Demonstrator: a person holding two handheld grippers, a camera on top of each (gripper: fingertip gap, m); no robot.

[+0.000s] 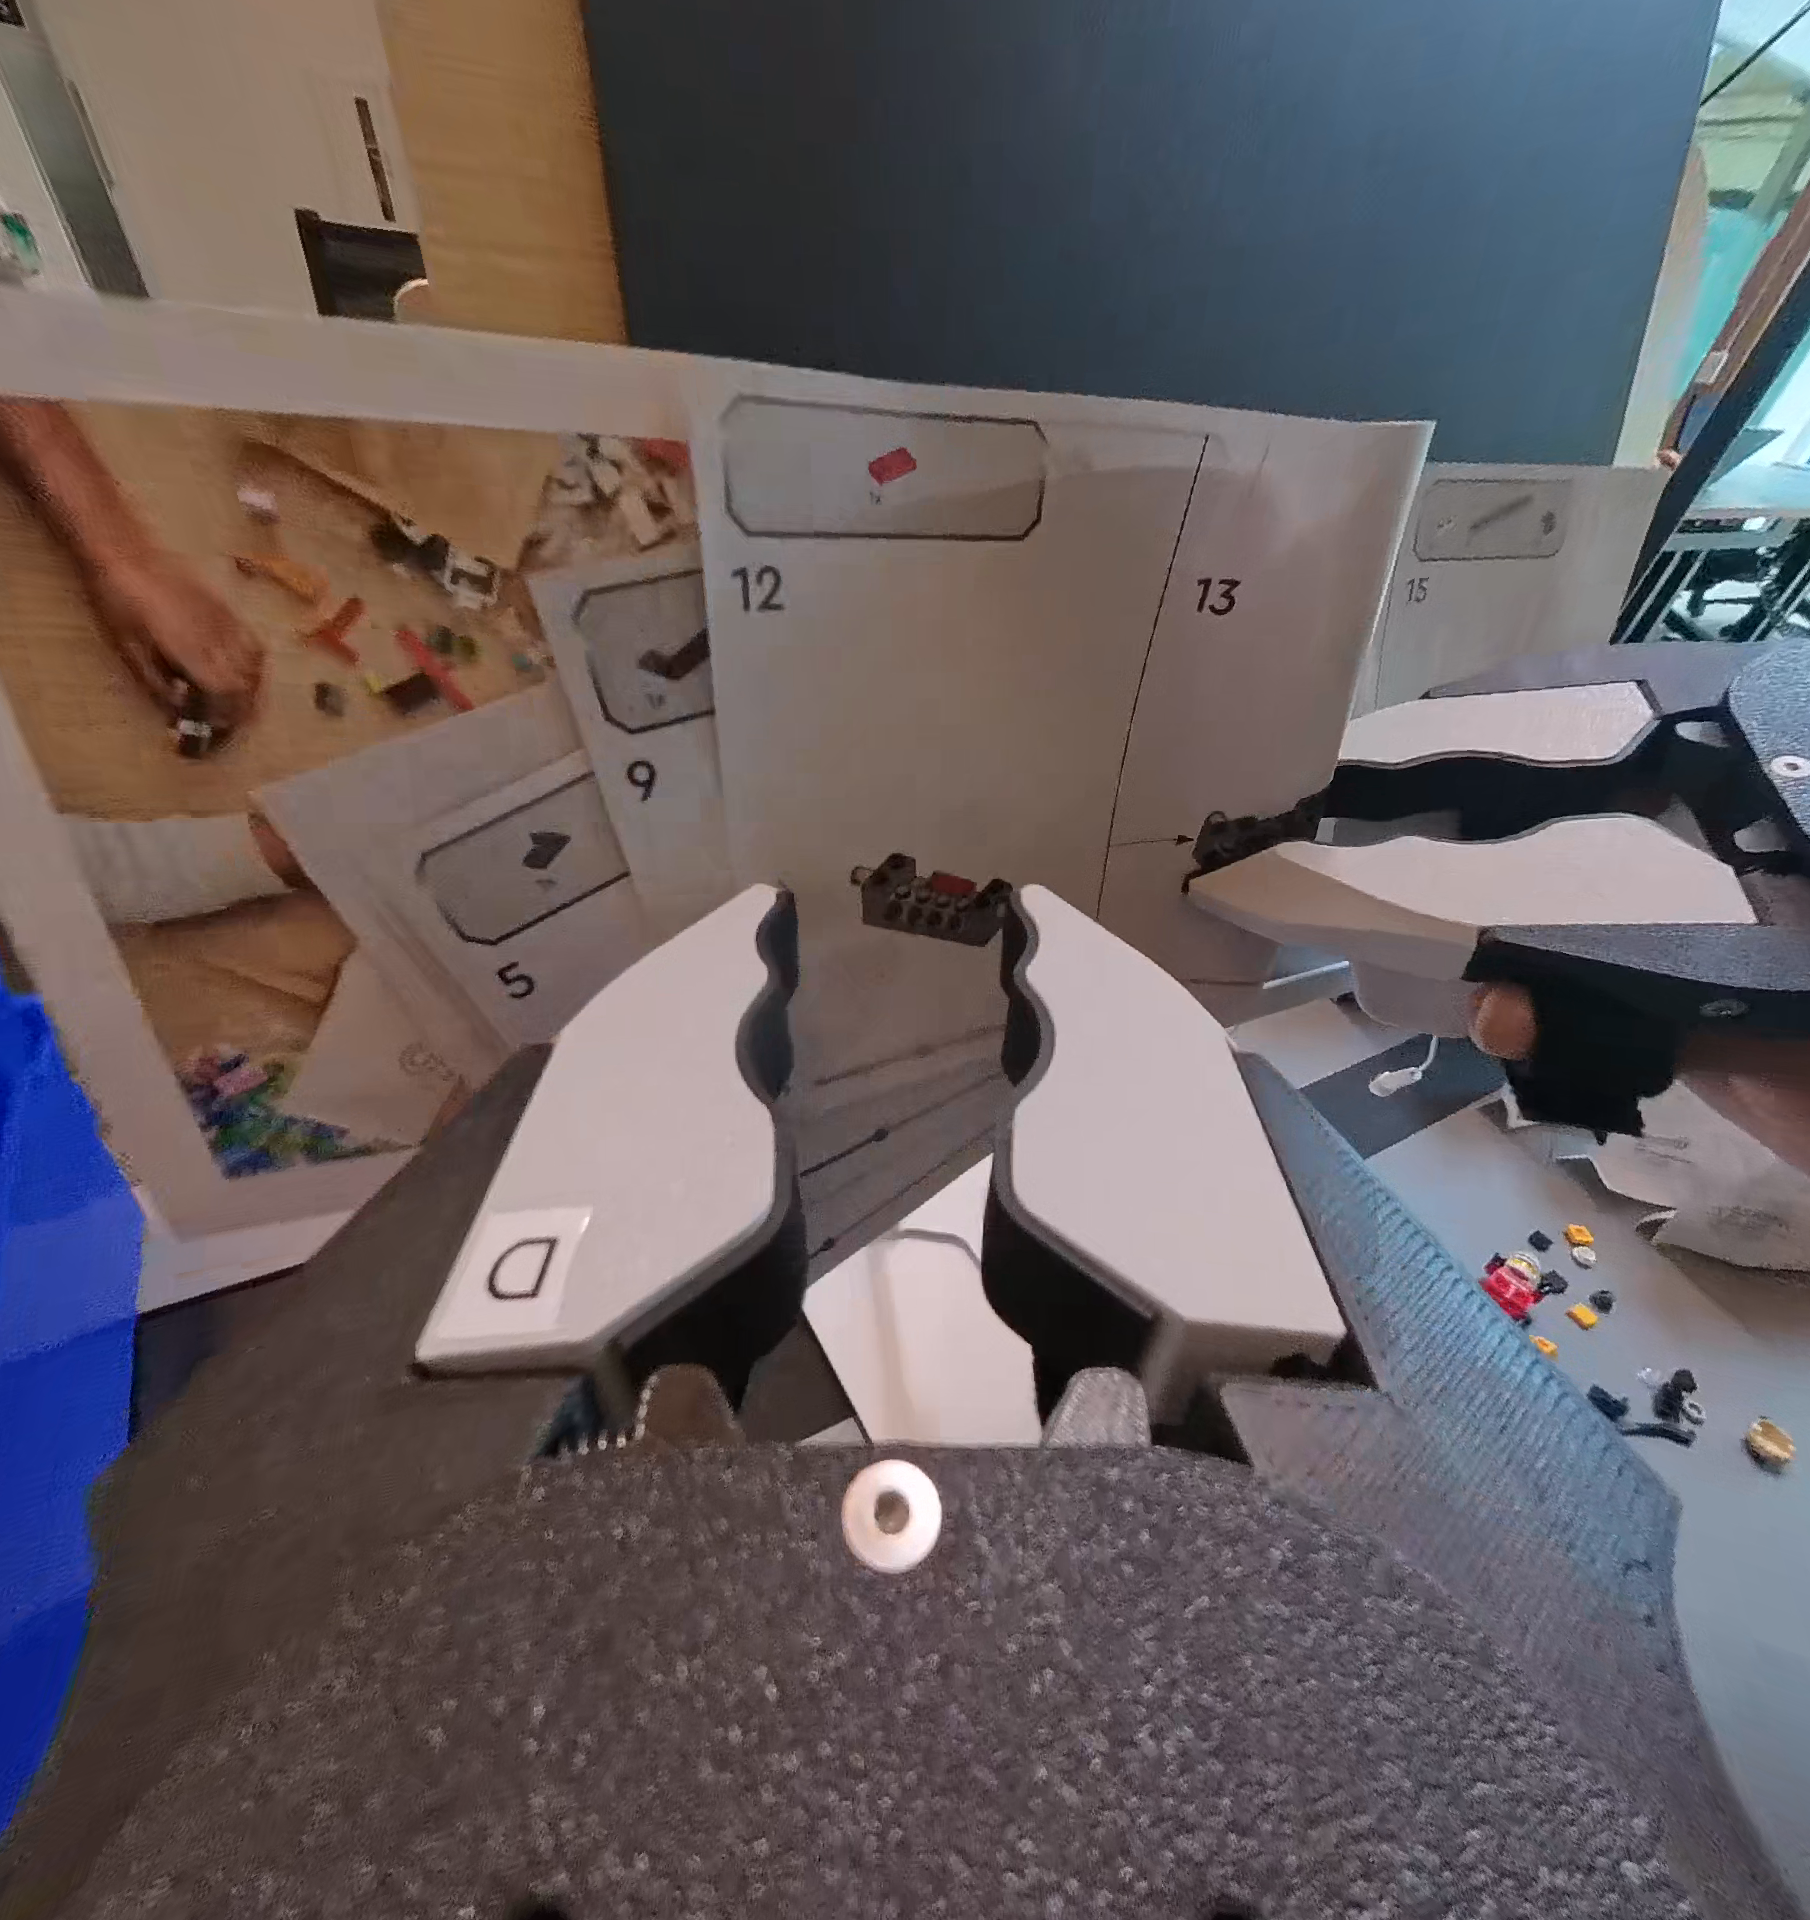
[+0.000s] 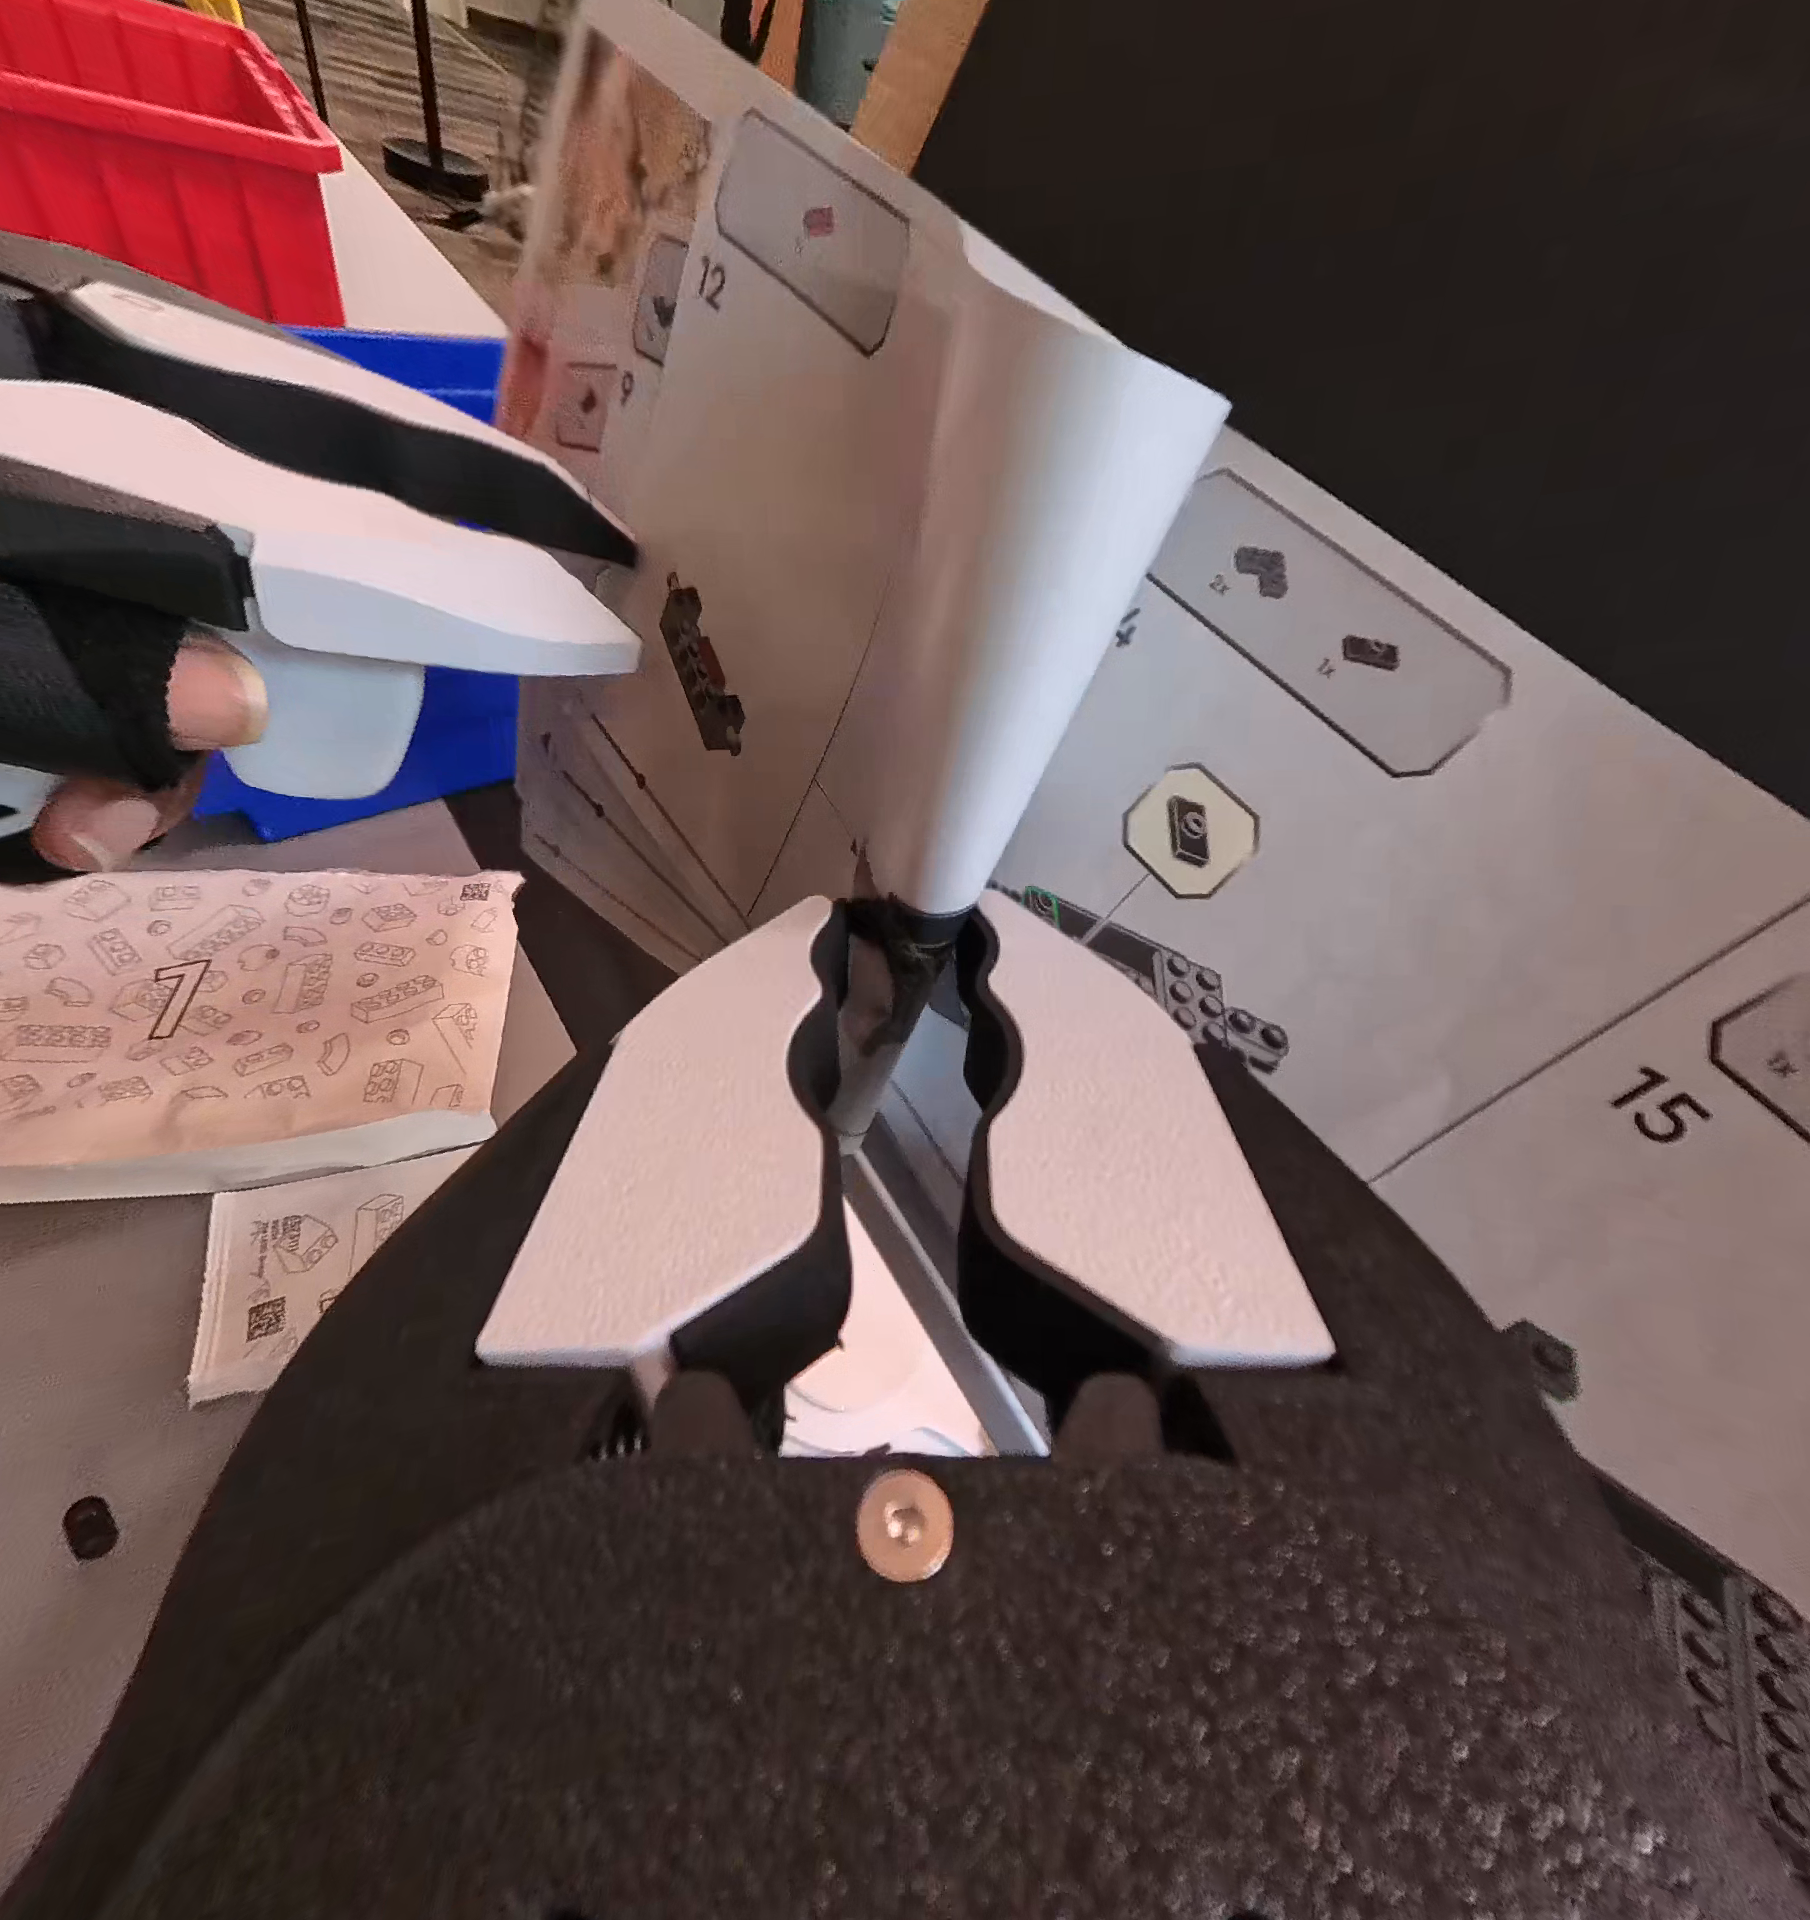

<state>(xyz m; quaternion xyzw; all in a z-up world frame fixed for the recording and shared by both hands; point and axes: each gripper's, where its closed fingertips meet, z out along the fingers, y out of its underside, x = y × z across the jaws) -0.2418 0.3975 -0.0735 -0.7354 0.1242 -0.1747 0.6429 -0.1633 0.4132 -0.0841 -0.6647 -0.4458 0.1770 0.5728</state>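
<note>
Centrally, the right gripper [image 2: 901,930] is clamped on the lower edge of an instruction booklet page [image 2: 1026,582], which rises upright and curled ahead of its fingertips. Left of it, the left gripper [image 1: 906,904] has its jaws apart with nothing between them, facing the same page [image 1: 932,727] just ahead. Below and left of the right gripper lie a printed paper bag [image 2: 215,1018] and a blue bin [image 2: 402,374]; loose toy bricks [image 1: 1566,1299] lie scattered well right of the left gripper.

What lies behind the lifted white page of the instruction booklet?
Behind the lifted white page lies the next grey booklet page with printed brick diagrams, plus a dark wall. The lifted page covers that page's left edge.
</note>
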